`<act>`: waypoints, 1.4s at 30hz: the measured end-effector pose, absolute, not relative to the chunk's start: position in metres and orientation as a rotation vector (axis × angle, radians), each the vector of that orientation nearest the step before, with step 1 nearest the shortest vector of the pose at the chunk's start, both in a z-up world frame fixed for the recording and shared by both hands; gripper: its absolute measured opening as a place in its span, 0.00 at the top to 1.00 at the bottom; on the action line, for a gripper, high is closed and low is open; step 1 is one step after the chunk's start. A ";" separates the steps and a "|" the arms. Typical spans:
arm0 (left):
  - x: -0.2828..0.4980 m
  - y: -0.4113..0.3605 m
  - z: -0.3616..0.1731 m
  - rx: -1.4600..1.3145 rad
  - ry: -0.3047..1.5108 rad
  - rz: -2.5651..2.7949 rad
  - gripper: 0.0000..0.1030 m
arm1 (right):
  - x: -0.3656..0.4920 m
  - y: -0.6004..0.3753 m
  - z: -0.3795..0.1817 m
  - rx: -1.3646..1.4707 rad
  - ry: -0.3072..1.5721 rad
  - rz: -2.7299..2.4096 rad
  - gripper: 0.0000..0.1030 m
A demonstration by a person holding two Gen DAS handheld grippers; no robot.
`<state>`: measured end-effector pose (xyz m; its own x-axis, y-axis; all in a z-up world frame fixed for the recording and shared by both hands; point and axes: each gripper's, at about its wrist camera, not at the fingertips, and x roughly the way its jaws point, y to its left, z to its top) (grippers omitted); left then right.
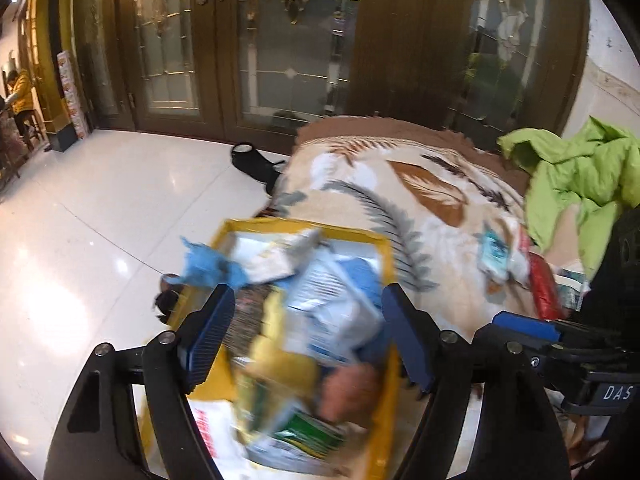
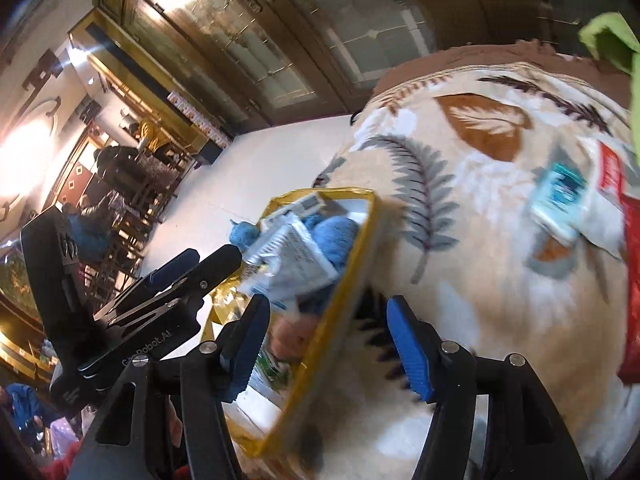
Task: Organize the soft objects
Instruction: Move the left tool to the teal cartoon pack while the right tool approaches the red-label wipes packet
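Observation:
A yellow-rimmed box [image 1: 384, 264] [image 2: 360, 248] sits on the floor against a feather-print blanket [image 1: 400, 184] [image 2: 480, 240]. It is piled with soft goods: a blue cloth [image 1: 208, 264] [image 2: 336, 236], white printed packets [image 1: 336, 300] [image 2: 292, 256] and a pinkish soft item [image 1: 352, 392]. My left gripper [image 1: 308, 336] hangs open just above the pile, holding nothing. My right gripper [image 2: 328, 348] is also open, its fingers straddling the box's near rim without pinching it. On the blanket lie a teal packet [image 1: 494, 254] [image 2: 560, 196] and a red-and-white packet [image 1: 544, 292] [image 2: 616, 176].
A lime green jacket [image 1: 580, 176] [image 2: 608, 40] lies at the blanket's far right. A black item [image 1: 252, 160] rests on the glossy white floor [image 1: 100, 220] by tall wooden glass doors [image 1: 280, 40]. People sit at tables far left [image 2: 120, 184].

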<state>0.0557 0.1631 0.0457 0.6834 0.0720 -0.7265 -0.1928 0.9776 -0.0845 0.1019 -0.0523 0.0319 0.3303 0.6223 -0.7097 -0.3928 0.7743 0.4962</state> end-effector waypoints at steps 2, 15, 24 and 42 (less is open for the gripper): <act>0.056 0.149 0.045 -0.152 0.805 0.142 0.26 | 0.096 -0.070 0.032 0.257 1.030 0.646 0.36; 0.052 0.080 0.041 -0.052 0.827 0.076 0.26 | 0.075 -0.167 0.020 0.373 1.021 0.496 0.34; 0.058 0.055 0.038 -0.009 0.840 0.048 0.26 | 0.073 -0.205 0.011 0.410 1.012 0.416 0.32; 0.162 -0.009 -0.016 0.068 1.000 -0.202 0.26 | 0.200 -0.235 0.023 0.426 1.011 0.296 0.25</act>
<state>0.1622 -0.0086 -0.0159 0.5229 -0.1380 -0.8411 0.1999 0.9791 -0.0364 0.2000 -0.2354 0.0226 0.5020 0.4291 -0.7509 -0.0431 0.8796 0.4738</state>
